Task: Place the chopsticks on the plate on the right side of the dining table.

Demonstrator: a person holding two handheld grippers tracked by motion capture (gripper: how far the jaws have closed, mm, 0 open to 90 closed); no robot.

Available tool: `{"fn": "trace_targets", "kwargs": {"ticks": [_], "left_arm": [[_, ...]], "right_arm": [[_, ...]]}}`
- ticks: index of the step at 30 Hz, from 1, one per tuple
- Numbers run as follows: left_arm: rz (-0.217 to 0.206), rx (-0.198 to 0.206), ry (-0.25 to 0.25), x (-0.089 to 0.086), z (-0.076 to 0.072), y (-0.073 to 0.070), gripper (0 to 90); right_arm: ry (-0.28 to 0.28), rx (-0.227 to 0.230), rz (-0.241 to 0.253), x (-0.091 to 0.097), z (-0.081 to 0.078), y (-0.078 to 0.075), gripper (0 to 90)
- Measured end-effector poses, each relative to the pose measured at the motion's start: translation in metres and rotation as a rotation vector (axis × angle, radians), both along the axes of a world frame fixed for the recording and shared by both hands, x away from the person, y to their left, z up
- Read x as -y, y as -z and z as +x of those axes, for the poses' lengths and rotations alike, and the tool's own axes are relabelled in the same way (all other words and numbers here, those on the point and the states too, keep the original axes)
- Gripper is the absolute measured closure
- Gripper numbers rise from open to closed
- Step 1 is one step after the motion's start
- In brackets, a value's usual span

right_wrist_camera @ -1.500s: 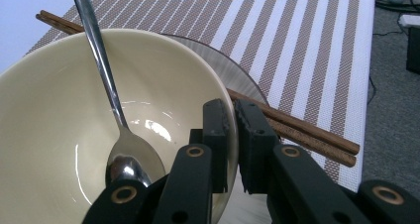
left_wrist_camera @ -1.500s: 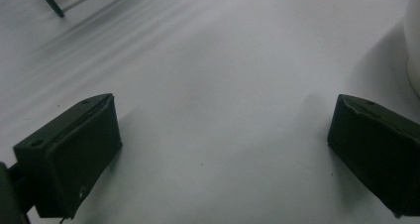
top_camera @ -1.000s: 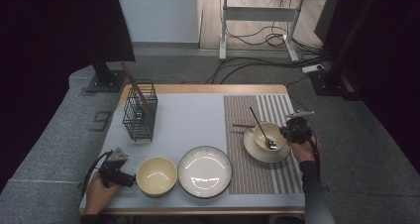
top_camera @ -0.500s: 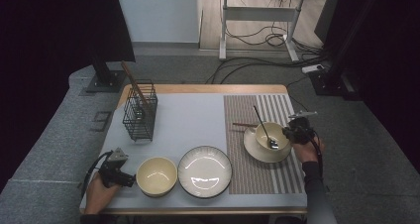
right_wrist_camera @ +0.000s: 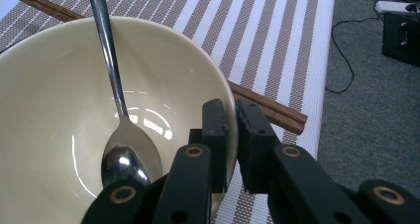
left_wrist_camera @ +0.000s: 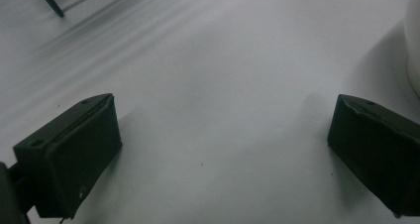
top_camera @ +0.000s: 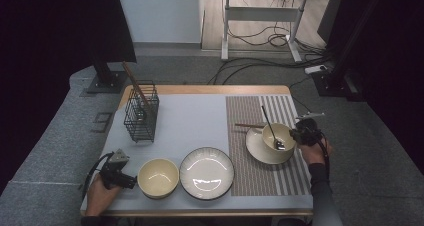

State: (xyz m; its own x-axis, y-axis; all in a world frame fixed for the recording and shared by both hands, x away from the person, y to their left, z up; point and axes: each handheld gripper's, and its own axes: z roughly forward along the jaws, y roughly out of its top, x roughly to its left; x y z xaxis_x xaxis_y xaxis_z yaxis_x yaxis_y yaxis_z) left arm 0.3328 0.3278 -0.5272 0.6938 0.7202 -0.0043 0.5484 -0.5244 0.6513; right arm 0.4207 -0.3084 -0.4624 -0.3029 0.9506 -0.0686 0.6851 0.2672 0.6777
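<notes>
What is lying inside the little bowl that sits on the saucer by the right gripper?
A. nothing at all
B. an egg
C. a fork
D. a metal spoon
D: the right gripper view shows a shiny metal spoon resting with its scoop at the bottom of the cream bowl, its handle leaning out over the rim, and the high view shows the same.

bowls (top_camera: pixel 158 177): 2 | plates (top_camera: pixel 207 172): 2 | spoon (top_camera: pixel 270 129): 1 | wire basket (top_camera: pixel 140 117): 1 | chopsticks (top_camera: pixel 248 126): 1 pair
</notes>
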Motion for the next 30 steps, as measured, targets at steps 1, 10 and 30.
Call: {"fn": "trace_targets", "kwargs": {"ticks": [1, 10, 30], "left_arm": [[0.000, 0.000, 0.000, 0.000, 0.000, 0.000, 0.0], [0.000, 0.000, 0.000, 0.000, 0.000, 0.000, 0.0], [0.000, 0.000, 0.000, 0.000, 0.000, 0.000, 0.0]], "right_arm": [[0.002, 0.001, 0.000, 0.000, 0.000, 0.000, 82.9], [0.009, 0.011, 0.010, 0.003, 0.003, 0.000, 83.1], [0.009, 0.024, 0.024, 0.002, 0.011, 0.001, 82.9]]}}
